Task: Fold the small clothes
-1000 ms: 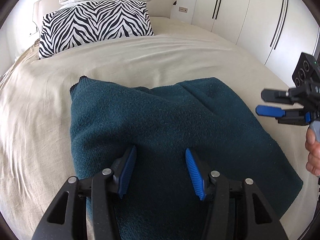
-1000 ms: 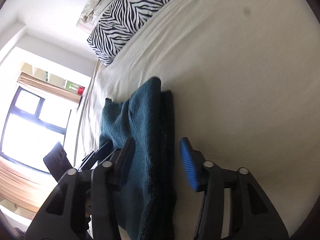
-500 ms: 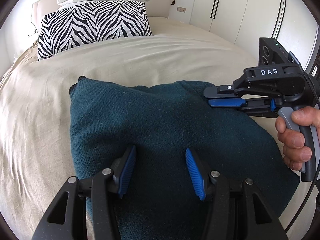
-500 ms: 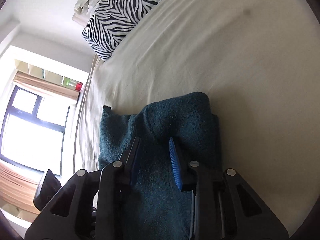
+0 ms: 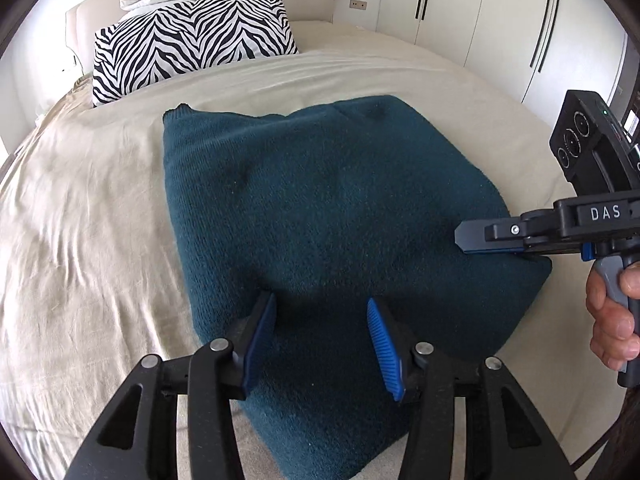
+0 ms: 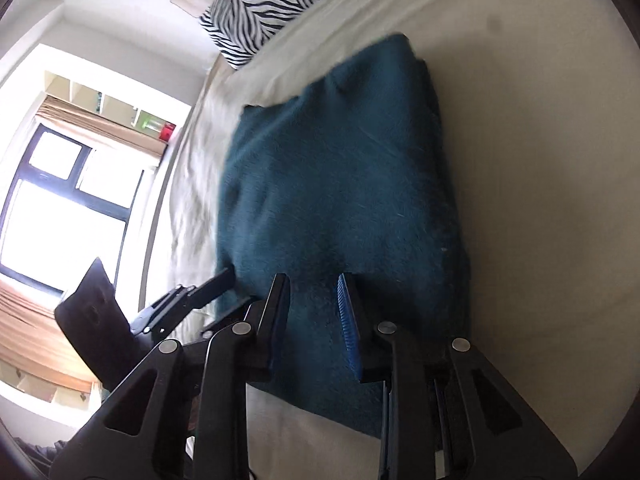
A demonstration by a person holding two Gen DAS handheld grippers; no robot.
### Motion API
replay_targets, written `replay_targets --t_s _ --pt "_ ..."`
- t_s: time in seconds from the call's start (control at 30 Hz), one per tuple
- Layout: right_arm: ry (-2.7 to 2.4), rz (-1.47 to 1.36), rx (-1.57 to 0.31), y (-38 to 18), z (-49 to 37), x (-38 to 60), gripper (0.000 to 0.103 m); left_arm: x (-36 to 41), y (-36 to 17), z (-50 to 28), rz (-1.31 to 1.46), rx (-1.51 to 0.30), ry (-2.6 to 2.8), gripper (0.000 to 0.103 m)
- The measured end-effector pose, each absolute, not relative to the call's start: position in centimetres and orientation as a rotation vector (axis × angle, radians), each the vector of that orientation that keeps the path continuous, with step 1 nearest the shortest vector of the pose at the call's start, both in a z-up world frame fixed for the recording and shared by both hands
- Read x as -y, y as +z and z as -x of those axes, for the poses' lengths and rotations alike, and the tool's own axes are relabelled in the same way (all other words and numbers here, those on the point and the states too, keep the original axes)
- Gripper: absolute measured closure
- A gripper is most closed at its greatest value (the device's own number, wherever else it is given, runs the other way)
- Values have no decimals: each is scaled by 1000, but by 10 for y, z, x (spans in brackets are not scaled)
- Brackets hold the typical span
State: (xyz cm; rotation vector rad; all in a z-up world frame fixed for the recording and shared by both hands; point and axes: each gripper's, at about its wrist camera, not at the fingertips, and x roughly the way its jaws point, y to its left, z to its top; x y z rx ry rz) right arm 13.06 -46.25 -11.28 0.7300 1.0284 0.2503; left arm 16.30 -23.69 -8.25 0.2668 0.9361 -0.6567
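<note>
Between and ahead of both tongs, the teal knit garment (image 5: pixel 340 216) now lies folded flat on the bed (image 5: pixel 80 220); the left tongs (image 5: pixel 320 344) are narrowing over it without pinching, while the right tongs (image 6: pixel 312 312), having let go of its edge, stand slightly parted and are widening, so this fold looks done.

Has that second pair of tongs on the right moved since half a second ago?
Yes. In the left wrist view the right tongs have pulled back rightward, from the teal sweater's far corner by the wardrobe doors to its near right edge.

"DAS" (white) on right tongs (image 5: pixel 460 236)
</note>
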Motion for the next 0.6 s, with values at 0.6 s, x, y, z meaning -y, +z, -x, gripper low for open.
replay_targets --t_s 0.6 --pt "272 -770 -944 -125 -51 472 75 213 -85 -129 -233 -963 -668 50"
